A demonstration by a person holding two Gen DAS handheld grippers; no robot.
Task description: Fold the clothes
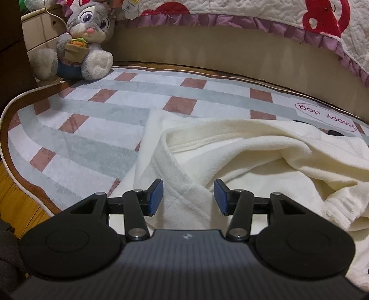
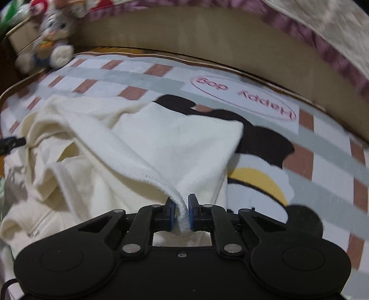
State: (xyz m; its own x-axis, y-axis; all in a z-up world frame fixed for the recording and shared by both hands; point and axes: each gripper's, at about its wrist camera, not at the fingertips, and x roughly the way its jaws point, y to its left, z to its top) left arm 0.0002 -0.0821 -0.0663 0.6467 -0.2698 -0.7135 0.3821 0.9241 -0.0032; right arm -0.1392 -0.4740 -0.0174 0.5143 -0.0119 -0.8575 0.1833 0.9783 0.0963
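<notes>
A cream fleece garment (image 1: 242, 157) lies rumpled on a checked play mat (image 1: 92, 120). My left gripper (image 1: 188, 197) is open just above the garment, its blue pads on either side of a raised seam fold. In the right wrist view my right gripper (image 2: 182, 212) is shut on a thick edge of the same garment (image 2: 150, 147) and holds that edge lifted, so the cloth drapes away from the pads. The tip of the left gripper (image 2: 11, 144) shows at the left edge of that view.
A grey plush rabbit (image 1: 83, 39) sits at the mat's far left corner, next to a cream drawer unit (image 1: 39, 30). A beige bed base (image 1: 230, 50) with a quilt (image 1: 253, 11) runs along the far side. Wooden floor (image 1: 16, 196) shows at the left. The mat (image 2: 265, 161) has a cartoon print.
</notes>
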